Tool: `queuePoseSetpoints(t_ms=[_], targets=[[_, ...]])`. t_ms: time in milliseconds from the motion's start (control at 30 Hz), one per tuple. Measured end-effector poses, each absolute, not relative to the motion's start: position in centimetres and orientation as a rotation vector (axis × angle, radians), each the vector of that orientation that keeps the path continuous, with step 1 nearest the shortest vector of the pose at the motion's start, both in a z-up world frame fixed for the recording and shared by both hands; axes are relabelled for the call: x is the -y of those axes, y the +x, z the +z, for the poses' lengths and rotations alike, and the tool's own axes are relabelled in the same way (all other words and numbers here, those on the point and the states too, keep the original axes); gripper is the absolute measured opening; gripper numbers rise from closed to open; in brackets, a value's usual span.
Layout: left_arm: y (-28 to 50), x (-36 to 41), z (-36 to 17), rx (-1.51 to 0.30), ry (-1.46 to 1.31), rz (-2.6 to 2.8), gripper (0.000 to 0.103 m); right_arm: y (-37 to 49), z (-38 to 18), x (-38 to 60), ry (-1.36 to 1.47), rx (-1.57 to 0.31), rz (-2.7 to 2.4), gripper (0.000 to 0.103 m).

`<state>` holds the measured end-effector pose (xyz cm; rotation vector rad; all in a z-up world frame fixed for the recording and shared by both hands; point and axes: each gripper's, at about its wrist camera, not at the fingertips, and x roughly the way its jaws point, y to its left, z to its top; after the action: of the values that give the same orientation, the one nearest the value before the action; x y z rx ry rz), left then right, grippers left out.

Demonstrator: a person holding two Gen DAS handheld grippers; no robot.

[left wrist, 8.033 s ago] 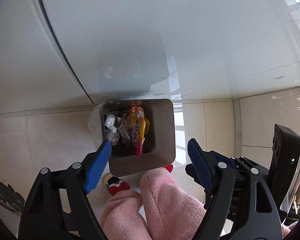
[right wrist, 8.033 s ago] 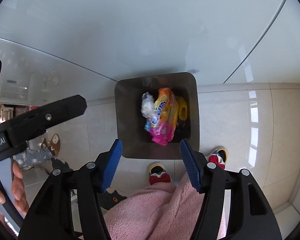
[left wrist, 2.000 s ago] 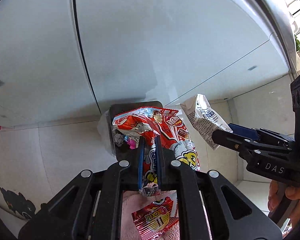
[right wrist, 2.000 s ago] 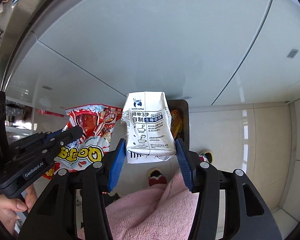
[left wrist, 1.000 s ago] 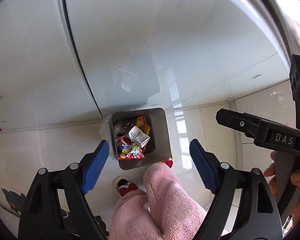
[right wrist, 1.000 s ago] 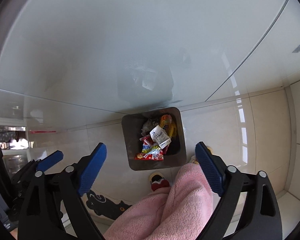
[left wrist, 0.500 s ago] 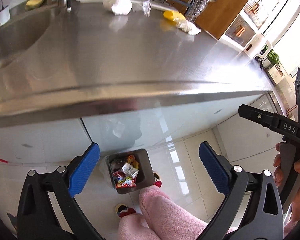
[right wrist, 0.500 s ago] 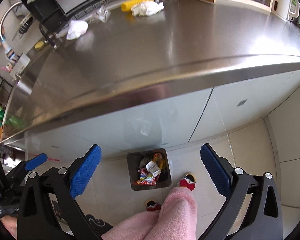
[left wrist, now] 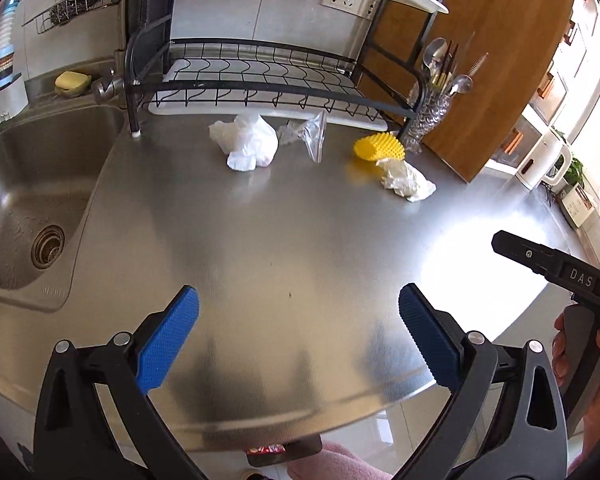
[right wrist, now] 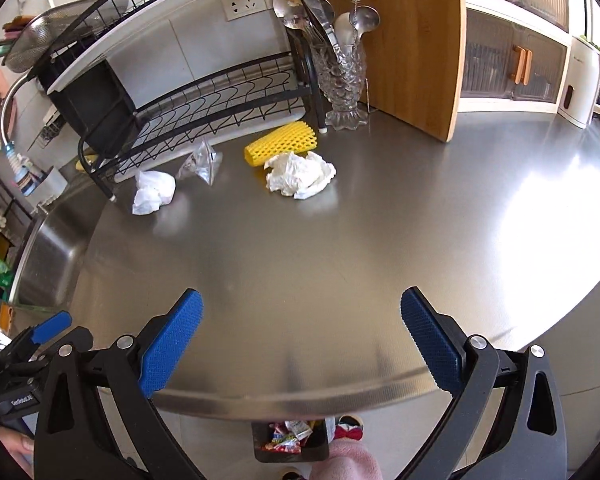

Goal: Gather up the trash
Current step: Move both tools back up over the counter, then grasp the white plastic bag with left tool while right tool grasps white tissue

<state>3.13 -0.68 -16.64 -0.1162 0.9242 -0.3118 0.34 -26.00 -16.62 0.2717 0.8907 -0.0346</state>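
Above the steel counter, left gripper fingers just spread wide and empty, right gripper fingers wide, holding nothing

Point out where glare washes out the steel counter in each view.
Left wrist view: a blown-out white patch on the stainless steel counter near its right edge. Right wrist view: the same glare at far right; fisheye bends the counter's front edge in both.

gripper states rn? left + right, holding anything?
Left gripper: open, jaws just spread wide, nothing between them.
Right gripper: open, jaws wide, nothing held.
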Motion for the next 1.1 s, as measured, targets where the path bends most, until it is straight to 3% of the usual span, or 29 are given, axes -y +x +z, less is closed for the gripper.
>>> queuePoseSetpoints(t_ms=[300,467,600,767,933,1100], targets=[[12.0,1.4,-17.1,-0.914,-0.128,-0.231,0.094,9.0,-17.6,28.1,0.259,-0.93,-0.007,0.1],[16.2,1.2,-18.0,-0.93,-0.129,-0.197,0.088,12.6,-19.0,28.6,0.242,-0.951,0.003,0.098],[18.6,1.2,-19.0,-0.945,-0.127,-0.17,0.086,15.1,-20.5,28.8,0.236,-0.992,0.018,0.082],[20.6,1.3,-20.3,-0.982,-0.135,-0.161,0.077,17.0,-21.7,28.3,0.191,-1.023,0.036,0.076],[21.6,1.4,-21.8,-1.026,-0.132,-0.16,0.051,18.0,-23.0,28.2,0.173,-1.061,0.052,0.066],[21.1,1.7,-21.5,-1.021,-0.106,-0.169,0.037,18.1,-22.9,27.9,0.143,-1.057,0.089,0.033]])
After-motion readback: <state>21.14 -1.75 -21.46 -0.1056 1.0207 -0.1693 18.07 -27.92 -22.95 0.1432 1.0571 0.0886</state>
